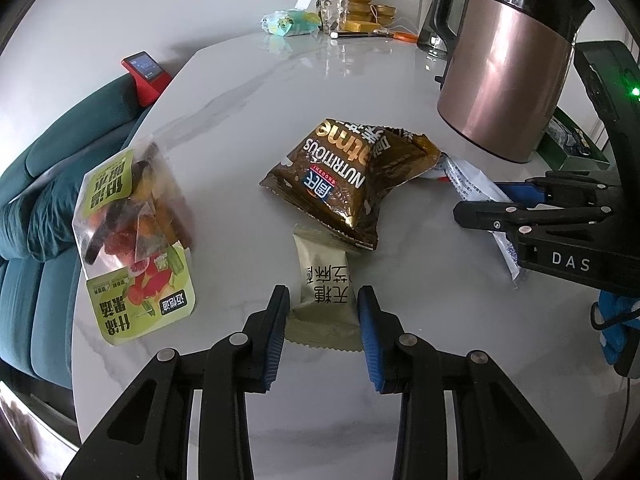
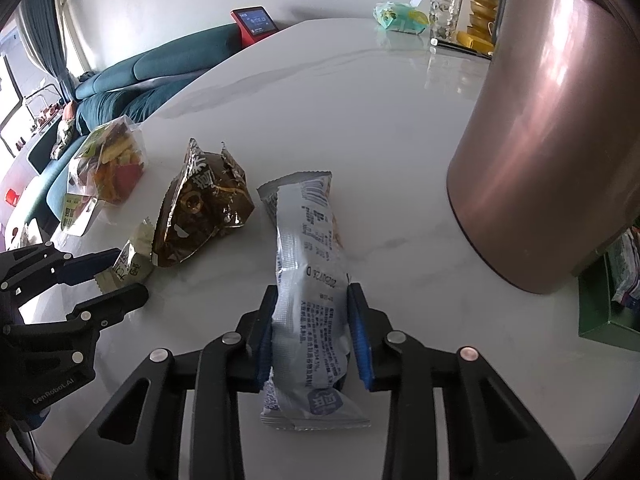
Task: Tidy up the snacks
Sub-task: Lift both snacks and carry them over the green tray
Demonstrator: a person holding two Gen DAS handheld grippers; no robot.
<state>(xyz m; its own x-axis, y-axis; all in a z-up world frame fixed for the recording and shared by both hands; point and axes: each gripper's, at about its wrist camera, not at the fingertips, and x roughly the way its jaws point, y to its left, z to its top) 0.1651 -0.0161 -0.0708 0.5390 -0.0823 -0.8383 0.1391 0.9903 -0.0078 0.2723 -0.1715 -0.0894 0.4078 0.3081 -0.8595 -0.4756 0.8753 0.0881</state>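
A small beige snack packet [image 1: 325, 292] lies on the white marble table [image 1: 248, 128], between the fingers of my left gripper [image 1: 323, 300]; the jaws stand around it with small gaps, open. A brown Nutritious bag [image 1: 340, 176] lies just beyond. A clear and green dried-fruit bag [image 1: 132, 236] stands at the left. My right gripper [image 2: 313, 312] is shut on a long silver-white snack packet [image 2: 310, 280], which also shows in the left wrist view [image 1: 476, 188]. In the right wrist view the brown bag [image 2: 200, 216], beige packet [image 2: 128, 264] and fruit bag [image 2: 104, 168] lie left, with the left gripper [image 2: 116, 276].
A tall rose-gold kettle [image 1: 508, 68] stands at the right, close to the silver packet [image 2: 552, 140]. A green box [image 2: 608, 304] sits behind it. Glasses, gold bowls and a green packet [image 1: 292, 22] stand at the table's far edge. A teal sofa [image 1: 44, 200] lies beyond the left edge.
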